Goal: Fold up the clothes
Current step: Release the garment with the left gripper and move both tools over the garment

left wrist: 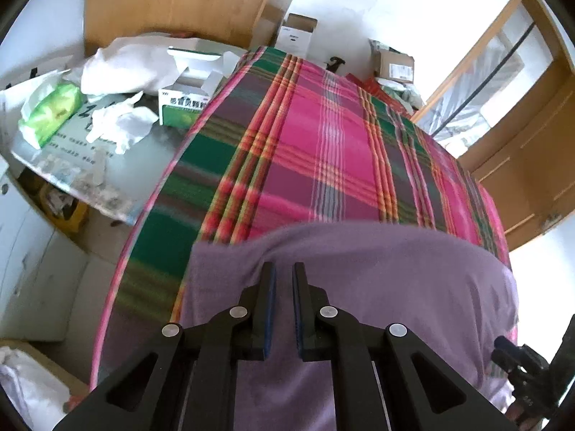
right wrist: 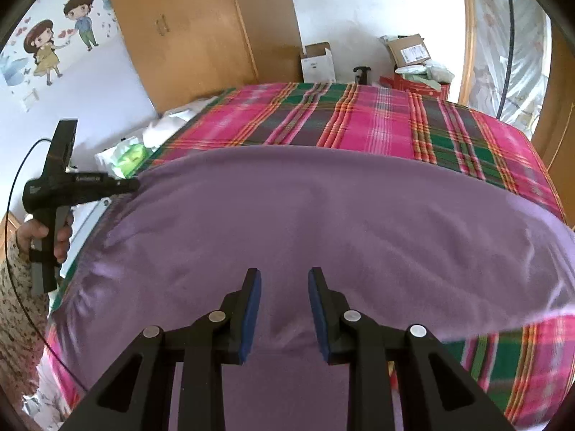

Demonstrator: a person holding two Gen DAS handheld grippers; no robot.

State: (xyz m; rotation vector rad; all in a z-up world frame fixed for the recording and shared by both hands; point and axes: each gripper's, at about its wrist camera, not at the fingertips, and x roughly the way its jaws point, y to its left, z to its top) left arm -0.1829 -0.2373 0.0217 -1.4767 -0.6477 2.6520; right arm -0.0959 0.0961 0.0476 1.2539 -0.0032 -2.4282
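A purple cloth lies spread across the near part of a bed with a pink and green plaid sheet. My left gripper is shut, and a ridge of the cloth runs up to its tips. The right wrist view shows it at the cloth's far left corner, held by a hand. My right gripper has its jaws partly apart, with a bunched fold of the purple cloth pinched low between the pads. The left wrist view shows it at the cloth's near right edge.
Left of the bed stands a side table with a green tissue pack, crumpled paper and a green-and-white box. A wooden wardrobe and cardboard boxes stand beyond the bed's far end. A wooden door frame is on the right.
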